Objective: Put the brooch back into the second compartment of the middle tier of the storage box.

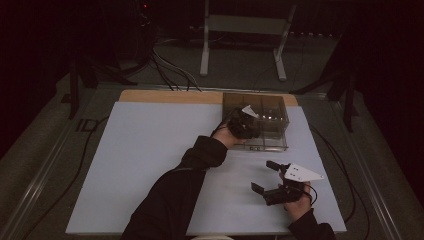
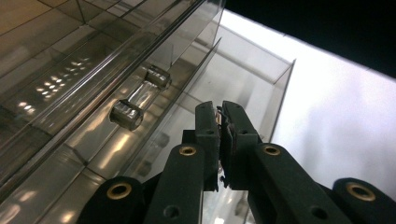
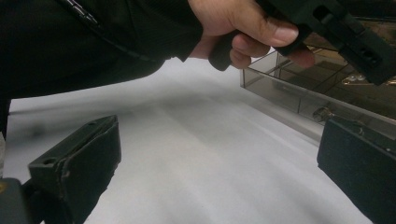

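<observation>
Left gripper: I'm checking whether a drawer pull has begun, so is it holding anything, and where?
The left gripper is shut, with nothing visibly between its tips; it hovers beside the clear drawer box, apart from the handle.

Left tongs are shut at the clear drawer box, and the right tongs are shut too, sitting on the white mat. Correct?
Not quite. The right tongs are open: the right gripper view shows their jaws far apart with bare mat between them. The left tongs are shut at the drawer box, as you say.

High view looks down; both gripper views sit low, close, sharing the clear box (image 1: 260, 122).
</observation>
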Action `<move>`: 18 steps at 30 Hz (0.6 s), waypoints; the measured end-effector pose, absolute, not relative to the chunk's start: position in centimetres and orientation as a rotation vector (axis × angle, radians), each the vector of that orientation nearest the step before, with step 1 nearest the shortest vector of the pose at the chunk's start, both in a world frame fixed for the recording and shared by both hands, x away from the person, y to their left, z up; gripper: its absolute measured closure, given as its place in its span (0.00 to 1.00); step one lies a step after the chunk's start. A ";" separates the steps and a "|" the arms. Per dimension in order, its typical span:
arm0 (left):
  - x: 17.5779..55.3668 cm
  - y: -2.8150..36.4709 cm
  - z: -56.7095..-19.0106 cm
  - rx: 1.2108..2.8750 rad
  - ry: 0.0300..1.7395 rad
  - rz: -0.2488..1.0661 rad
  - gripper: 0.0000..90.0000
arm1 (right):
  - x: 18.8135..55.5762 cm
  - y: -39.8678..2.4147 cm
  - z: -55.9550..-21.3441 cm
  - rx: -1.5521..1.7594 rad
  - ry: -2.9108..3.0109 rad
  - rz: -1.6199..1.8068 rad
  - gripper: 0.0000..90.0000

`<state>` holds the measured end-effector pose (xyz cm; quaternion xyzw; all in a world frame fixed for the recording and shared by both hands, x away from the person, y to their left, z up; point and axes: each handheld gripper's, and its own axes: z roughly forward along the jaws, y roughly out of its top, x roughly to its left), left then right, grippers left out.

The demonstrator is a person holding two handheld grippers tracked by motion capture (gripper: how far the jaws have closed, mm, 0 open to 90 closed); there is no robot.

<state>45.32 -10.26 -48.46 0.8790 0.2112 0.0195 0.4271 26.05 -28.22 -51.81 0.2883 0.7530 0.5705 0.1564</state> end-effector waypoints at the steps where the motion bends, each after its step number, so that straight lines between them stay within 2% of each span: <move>1: 45.3 -10.4 -48.5 2.210 0.519 0.060 0.97 | 26.1 -28.2 -51.8 0.826 2.158 1.633 0.00; 10: 44.9 -10.8 -48.4 2.263 0.489 0.126 0.97 | 26.1 -28.2 -51.8 0.826 2.158 1.635 0.00; 18: 44.8 -10.7 -47.9 2.238 0.489 0.121 0.94 | 26.1 -28.1 -51.8 0.826 2.160 1.634 0.00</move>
